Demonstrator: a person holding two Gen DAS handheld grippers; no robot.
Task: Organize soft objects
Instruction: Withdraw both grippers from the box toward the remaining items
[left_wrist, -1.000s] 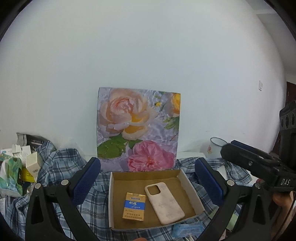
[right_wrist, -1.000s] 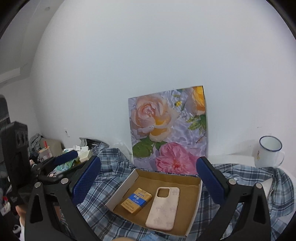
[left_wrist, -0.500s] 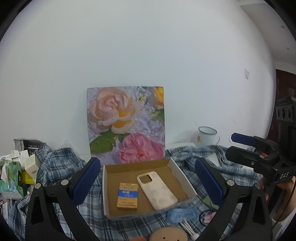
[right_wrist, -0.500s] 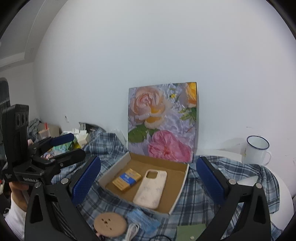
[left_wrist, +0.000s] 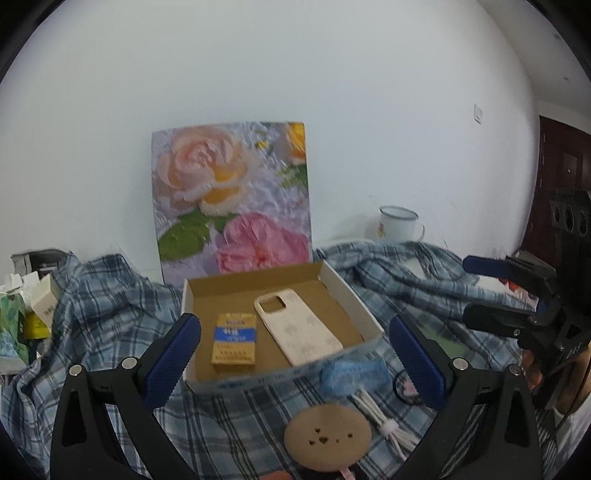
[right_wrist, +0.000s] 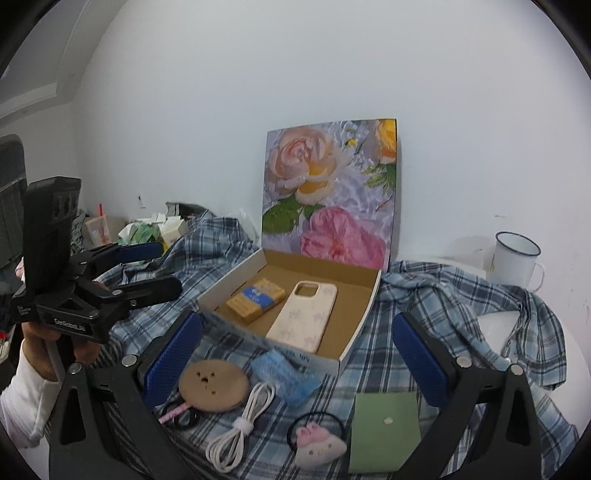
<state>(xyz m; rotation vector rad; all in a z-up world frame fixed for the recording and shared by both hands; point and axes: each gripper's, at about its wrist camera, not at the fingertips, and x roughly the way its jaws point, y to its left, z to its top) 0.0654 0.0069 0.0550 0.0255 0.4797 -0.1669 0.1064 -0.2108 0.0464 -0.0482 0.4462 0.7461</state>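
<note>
At 6 o'clock of box (right_wrist: 354, 314): both grippers (left_wrist: 295, 354) (right_wrist: 295, 354) wide, empty; hair tie (right_wrist: 317, 439) could snag cable (right_wrist: 240, 424) lying close beside it.

Black-framed tongs (right_wrist: 295, 354), ridged blue pads (right_wrist: 171, 360), silver screws, white sleeve (right_wrist: 26, 402) at the wrist

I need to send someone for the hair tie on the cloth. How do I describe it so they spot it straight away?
Start at the open cardboard box on the plaid cloth. In the row of small items in front of it, look between the coiled white cable and the flat green card. The hair tie is the black elastic loop with a pink-and-white plush charm.
</note>
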